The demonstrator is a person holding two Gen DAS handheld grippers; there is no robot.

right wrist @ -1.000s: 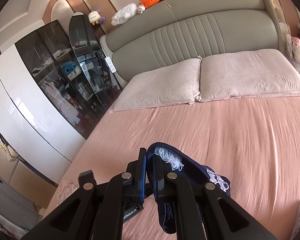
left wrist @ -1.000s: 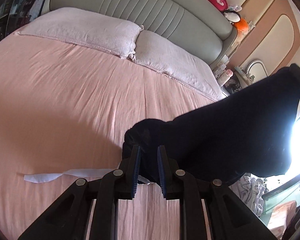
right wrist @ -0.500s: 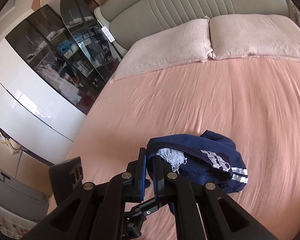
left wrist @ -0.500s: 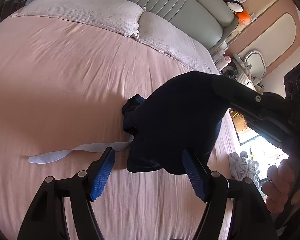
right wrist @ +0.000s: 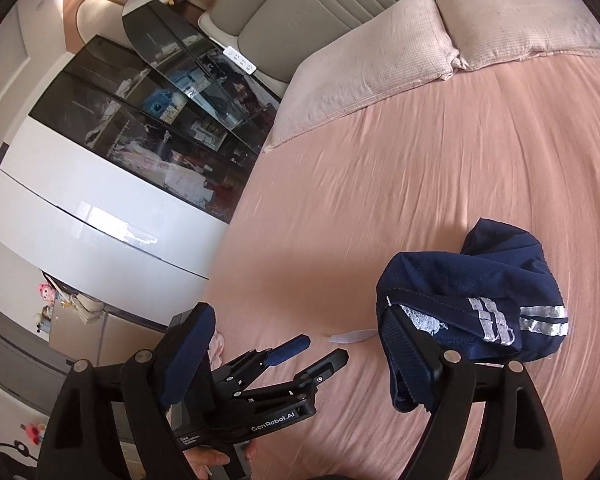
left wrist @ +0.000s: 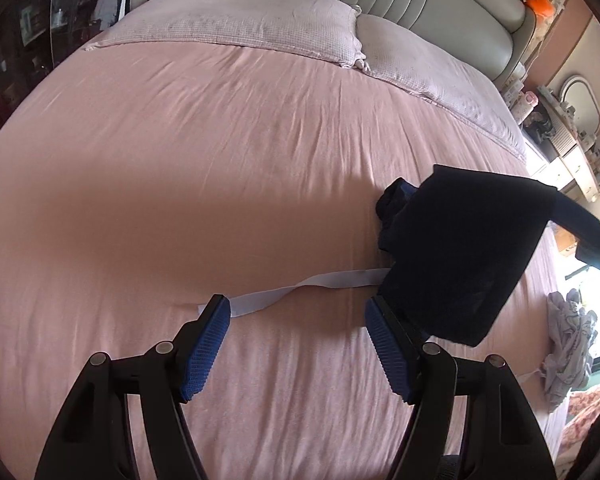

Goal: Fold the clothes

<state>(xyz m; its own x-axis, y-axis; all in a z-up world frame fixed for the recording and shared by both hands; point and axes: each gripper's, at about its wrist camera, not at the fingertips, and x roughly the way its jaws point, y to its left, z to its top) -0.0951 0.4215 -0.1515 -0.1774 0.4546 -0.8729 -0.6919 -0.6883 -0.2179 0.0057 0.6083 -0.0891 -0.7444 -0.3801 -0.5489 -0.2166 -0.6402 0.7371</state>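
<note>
The dark blue shorts (right wrist: 476,300) lie bunched on the pink bed (left wrist: 220,160), draped over one finger of the right gripper (right wrist: 296,344), whose jaws have just been opening and stand wide, gripping nothing. The left gripper (left wrist: 298,340) is wide and empty. It would be best to lay the shorts flat before folding. No boxes or baskets show.

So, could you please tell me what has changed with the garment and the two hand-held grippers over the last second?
Both let go. The left hand-held gripper, shut on the navy garment a second ago, opened first; the right hand-held gripper carried the bundle down and its jaws have just been opening, cloth still draped on one finger. The garment now lies bunched on the pink sheet. The white strip and pillows are unchanged.
</note>
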